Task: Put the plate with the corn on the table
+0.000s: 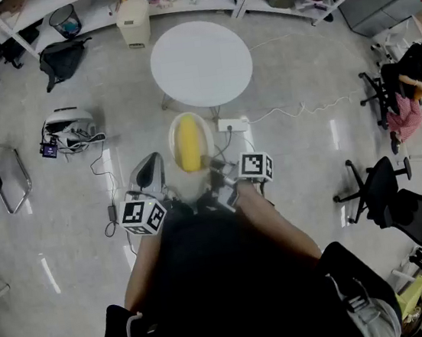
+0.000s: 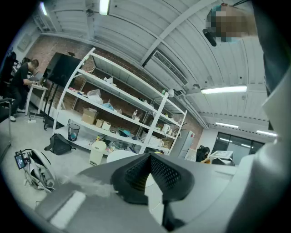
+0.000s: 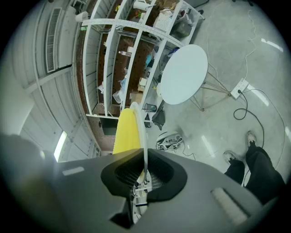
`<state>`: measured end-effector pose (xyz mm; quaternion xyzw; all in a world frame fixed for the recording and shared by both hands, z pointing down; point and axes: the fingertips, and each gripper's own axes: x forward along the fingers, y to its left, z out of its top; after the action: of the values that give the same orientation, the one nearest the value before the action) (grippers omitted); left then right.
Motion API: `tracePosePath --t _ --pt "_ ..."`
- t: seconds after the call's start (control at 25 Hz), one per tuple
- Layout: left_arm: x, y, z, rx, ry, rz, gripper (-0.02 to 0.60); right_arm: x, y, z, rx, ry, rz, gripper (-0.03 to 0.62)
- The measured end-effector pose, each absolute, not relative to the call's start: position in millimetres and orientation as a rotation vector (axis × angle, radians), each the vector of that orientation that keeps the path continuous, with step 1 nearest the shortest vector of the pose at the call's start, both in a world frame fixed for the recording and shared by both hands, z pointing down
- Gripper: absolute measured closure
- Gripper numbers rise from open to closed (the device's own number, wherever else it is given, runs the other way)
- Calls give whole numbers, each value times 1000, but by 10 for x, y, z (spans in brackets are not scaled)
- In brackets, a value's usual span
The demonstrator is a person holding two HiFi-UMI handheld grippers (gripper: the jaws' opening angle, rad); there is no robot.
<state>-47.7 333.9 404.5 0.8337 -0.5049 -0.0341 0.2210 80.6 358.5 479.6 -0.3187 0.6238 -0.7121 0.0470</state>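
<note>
At the far left a metal-framed chair (image 1: 4, 179) stands on the grey floor. A black backpack (image 1: 64, 58) lies beyond it, and a white and black bundle of gear (image 1: 69, 132) trails a cable nearer in. The left claw (image 1: 148, 173) hangs by the person's waist, its jaws slightly apart with nothing between them. Just right of it the plate (image 1: 173, 139) is held in the air with the yellow corn (image 1: 189, 145) lying along it, short of the round white surface (image 1: 201, 61). The right claw (image 1: 213, 173) is clenched on the plate's near rim, the thin edge pinched between its pads. By the surface's near edge a white power strip (image 1: 234, 125) and its cord lie on the floor, between the plate and the surface's legs. Further right stand black office chairs (image 1: 388, 198), and a person (image 1: 408, 88) sits near the right edge.
</note>
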Motion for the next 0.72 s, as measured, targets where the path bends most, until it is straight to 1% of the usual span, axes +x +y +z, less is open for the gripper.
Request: tracePosePath --t 0.16,0.32,0.72 --pt "-487 3322 4048 2308 -1397 -97 575 794 3519 4801 -928 1990 -2105 564" --pt "-552 3341 4079 2298 -1402 -99 577 737 3564 4797 -957 1945 -2144 564" --pt "-607 3363 4089 2289 -1402 -104 575 648 3549 4768 -908 1992 -2114 566"
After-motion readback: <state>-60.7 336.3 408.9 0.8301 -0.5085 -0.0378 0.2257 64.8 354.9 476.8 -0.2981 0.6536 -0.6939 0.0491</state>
